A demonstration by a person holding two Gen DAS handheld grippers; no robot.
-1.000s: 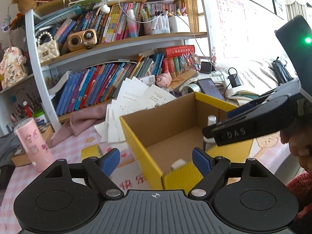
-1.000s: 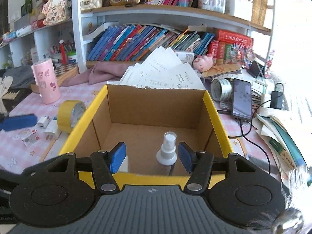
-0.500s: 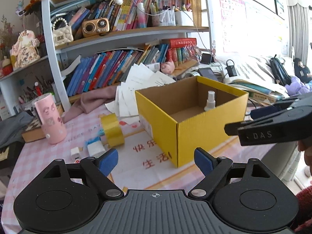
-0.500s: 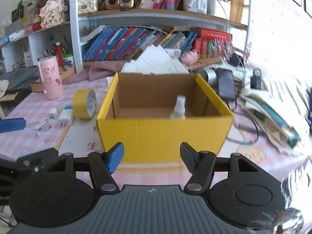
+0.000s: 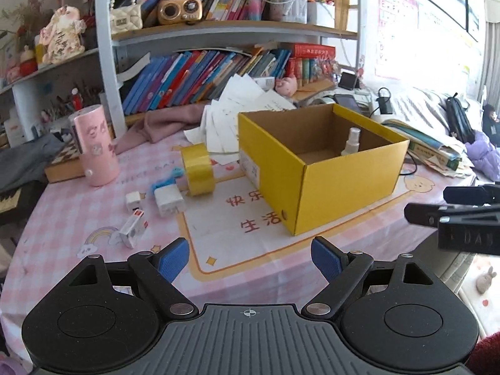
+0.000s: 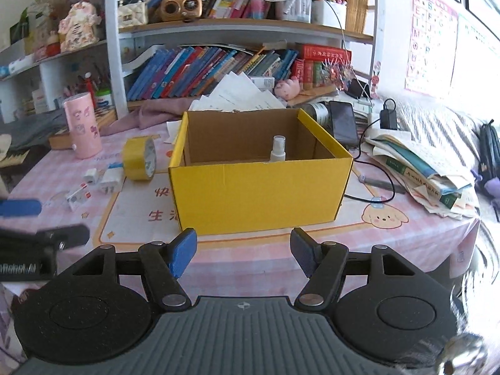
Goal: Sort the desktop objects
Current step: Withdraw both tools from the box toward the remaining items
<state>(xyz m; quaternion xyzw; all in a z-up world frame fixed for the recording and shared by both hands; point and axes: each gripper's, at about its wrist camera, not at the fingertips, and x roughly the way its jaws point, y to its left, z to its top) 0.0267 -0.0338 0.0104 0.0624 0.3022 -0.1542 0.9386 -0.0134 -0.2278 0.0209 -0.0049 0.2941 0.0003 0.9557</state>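
Progress check, sorting run. Yellow box (image 6: 259, 193) sits mid-worktop, open at the top. One item is already inside it: small white spray bottle (image 6: 277, 150), standing upright toward the far right part of the box floor. Nothing else shows in the box from either view, though the near wall hides part of the floor.

Left to sort, all lying on the pink checked worktop (image 5: 62, 218) to the left of the box:
- yellow tape roll (image 5: 197, 169), on edge, just beside the box's left wall
- white charger plug (image 5: 168, 200) with a scrap of blue cord, touching or nearly touching the tape roll
- smaller white cube plug (image 5: 133, 200), just left of that
- small white and red packet (image 5: 132, 229), nearest the front edge

Pink cup (image 5: 95, 150) stands further left and far; whether it counts as an item to sort, cannot tell.

Left gripper (image 5: 250, 256): jaws wide apart, nothing between them, hanging over the near edge of the worktop and well apart from the loose items. Right gripper (image 6: 243, 251): jaws have just been opening, now parted and empty, facing the box's near wall from a little way off.

Judgement: early stage. One item placed, about four small ones outstanding, both grippers free. Left gripper looks the better placed for the cluster by the tape.
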